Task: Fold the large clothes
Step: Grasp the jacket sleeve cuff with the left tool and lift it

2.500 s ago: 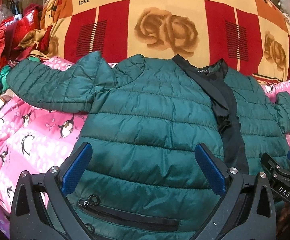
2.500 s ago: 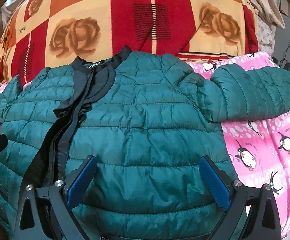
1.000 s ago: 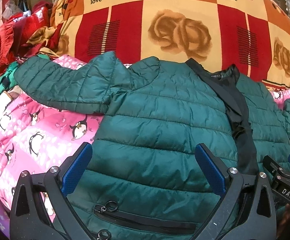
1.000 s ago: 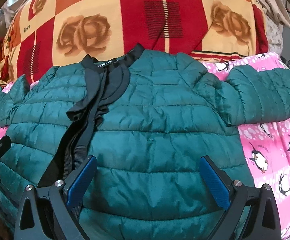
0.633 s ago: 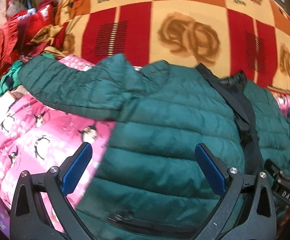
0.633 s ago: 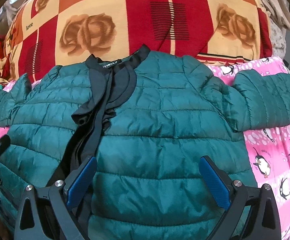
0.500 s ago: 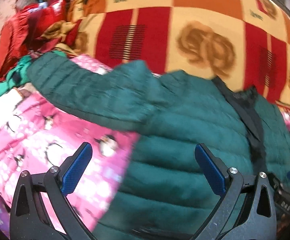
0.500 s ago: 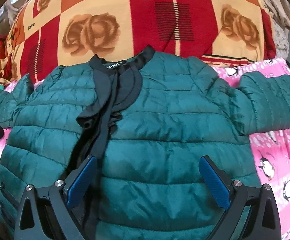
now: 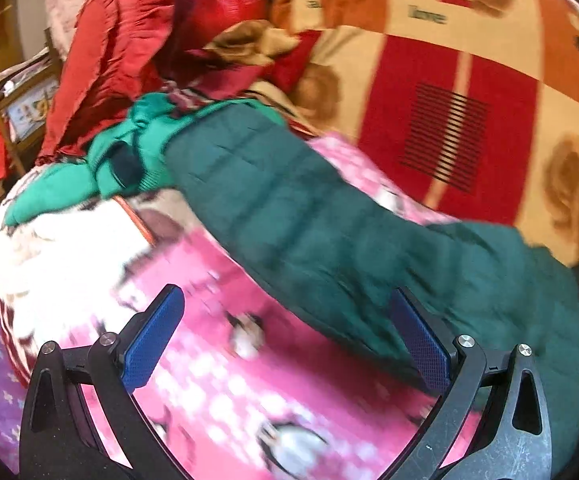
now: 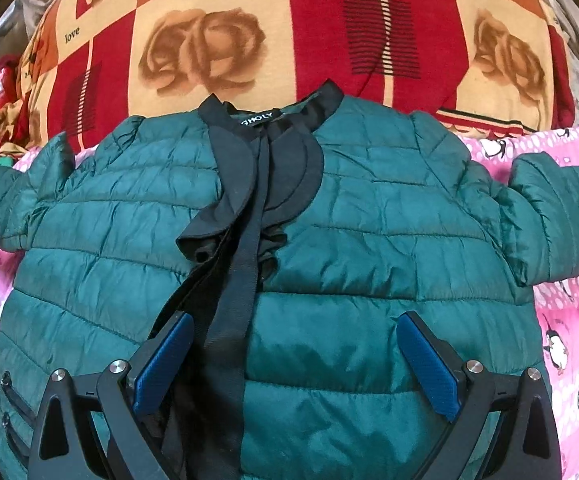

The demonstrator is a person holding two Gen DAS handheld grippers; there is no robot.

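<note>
Far to my left a heap of red clothes [image 9: 121,48] and a bright green garment [image 9: 101,164] sit beyond the edge of the pink penguin blanket [image 9: 217,380] that covers the bed. My left hand-held gripper [image 9: 285,340] hangs over that blanket with its blue pads spread wide and nothing between them; the view here is blurred. The quilted sleeve [image 9: 273,200] of the dark green puffer jacket [image 10: 369,248] runs diagonally from the bright green garment down toward the right finger. Further right, the jacket lies flat on the blanket, front up, collar toward the big red, orange and cream rose-patterned quilt [image 10: 289,32] behind it. Its black placket [image 10: 245,240] runs down the middle, with a label at the neck. My right hand-held gripper [image 10: 295,364] hovers above the lower front of the jacket, fingers wide apart and gripping nothing, the left finger just over the black strip. The other sleeve [image 10: 561,220] stretches out to the right across the pink blanket.
</note>
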